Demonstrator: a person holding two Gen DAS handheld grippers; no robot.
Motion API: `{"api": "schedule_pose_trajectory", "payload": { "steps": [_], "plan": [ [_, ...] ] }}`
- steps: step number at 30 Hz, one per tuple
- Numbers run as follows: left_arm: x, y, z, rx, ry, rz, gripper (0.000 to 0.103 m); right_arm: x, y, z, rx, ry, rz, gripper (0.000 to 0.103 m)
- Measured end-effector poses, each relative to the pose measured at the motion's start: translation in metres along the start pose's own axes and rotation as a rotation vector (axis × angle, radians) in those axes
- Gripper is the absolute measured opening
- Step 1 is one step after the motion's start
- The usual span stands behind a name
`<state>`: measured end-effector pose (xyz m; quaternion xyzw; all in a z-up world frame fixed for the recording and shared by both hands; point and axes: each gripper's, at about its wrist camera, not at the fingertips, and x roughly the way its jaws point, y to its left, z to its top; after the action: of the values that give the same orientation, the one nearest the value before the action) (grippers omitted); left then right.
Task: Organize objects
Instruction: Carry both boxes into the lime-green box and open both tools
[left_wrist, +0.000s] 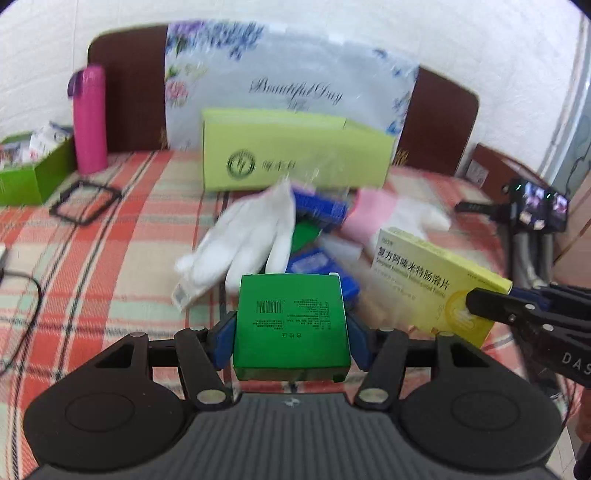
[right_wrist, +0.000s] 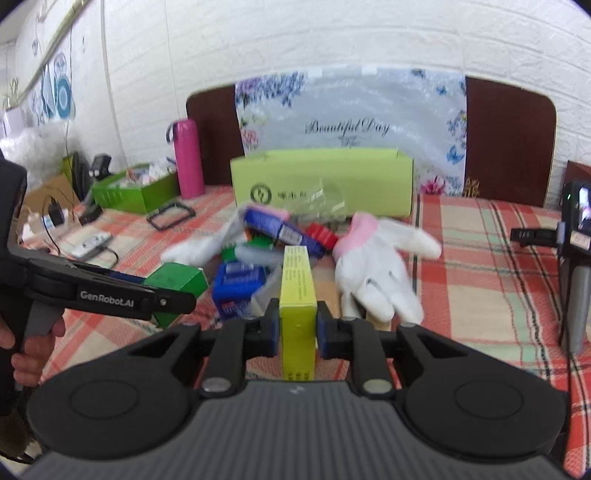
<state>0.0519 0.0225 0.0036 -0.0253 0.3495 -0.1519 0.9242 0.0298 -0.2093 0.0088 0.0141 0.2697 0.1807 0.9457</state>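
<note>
Both tongs pinch cartons: our left gripper (left_wrist: 291, 328) the green box (left_wrist: 291, 325), right gripper (right_wrist: 297, 332) the yellow box (right_wrist: 297, 314); swinging toward twelve o'clock, they could collide.

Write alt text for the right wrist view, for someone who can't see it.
The right gripper holds a yellow box edge-on between its fingers, above a plaid cloth. Ahead lie white gloves, blue boxes and an open lime-green carton.
</note>
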Motion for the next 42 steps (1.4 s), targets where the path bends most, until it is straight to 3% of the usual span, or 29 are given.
{"api": "schedule_pose_trajectory", "payload": {
  "steps": [5,10,16,21,26,29,34,35,37,40,42],
  "plan": [
    [-0.025,-0.009,0.035,0.007,-0.099,-0.034,0.063,-0.012,0.000,0.039,-0.040,-0.091,0.022,0.018],
    [-0.026,-0.012,0.079,0.022,-0.169,-0.036,0.063,0.004,-0.004,0.092,-0.103,-0.170,-0.003,0.018],
    [0.025,0.006,0.137,-0.071,-0.146,-0.035,0.063,0.059,-0.018,0.145,-0.096,-0.207,-0.020,0.018],
    [0.085,0.030,0.186,-0.151,-0.124,0.022,0.063,0.133,-0.039,0.174,-0.019,-0.162,-0.010,0.018],
    [0.142,0.051,0.216,-0.186,-0.068,0.038,0.063,0.200,-0.061,0.184,0.044,-0.138,-0.009,0.018],
    [0.168,0.057,0.218,-0.169,-0.042,0.071,0.063,0.235,-0.072,0.182,0.095,-0.101,0.016,0.018],
    [0.194,0.071,0.212,-0.195,-0.014,0.056,0.064,0.274,-0.084,0.170,0.162,-0.038,0.042,0.018],
    [0.196,0.072,0.211,-0.196,-0.011,0.063,0.065,0.279,-0.085,0.168,0.165,-0.024,0.045,0.018],
    [0.200,0.073,0.210,-0.194,-0.016,0.076,0.076,0.285,-0.087,0.165,0.173,-0.005,0.040,0.019],
    [0.202,0.072,0.209,-0.188,-0.027,0.076,0.085,0.291,-0.084,0.159,0.153,0.038,0.024,0.029],
    [0.201,0.069,0.209,-0.165,-0.025,0.086,0.085,0.291,-0.079,0.155,0.110,0.051,-0.018,0.051]
  ]
}}
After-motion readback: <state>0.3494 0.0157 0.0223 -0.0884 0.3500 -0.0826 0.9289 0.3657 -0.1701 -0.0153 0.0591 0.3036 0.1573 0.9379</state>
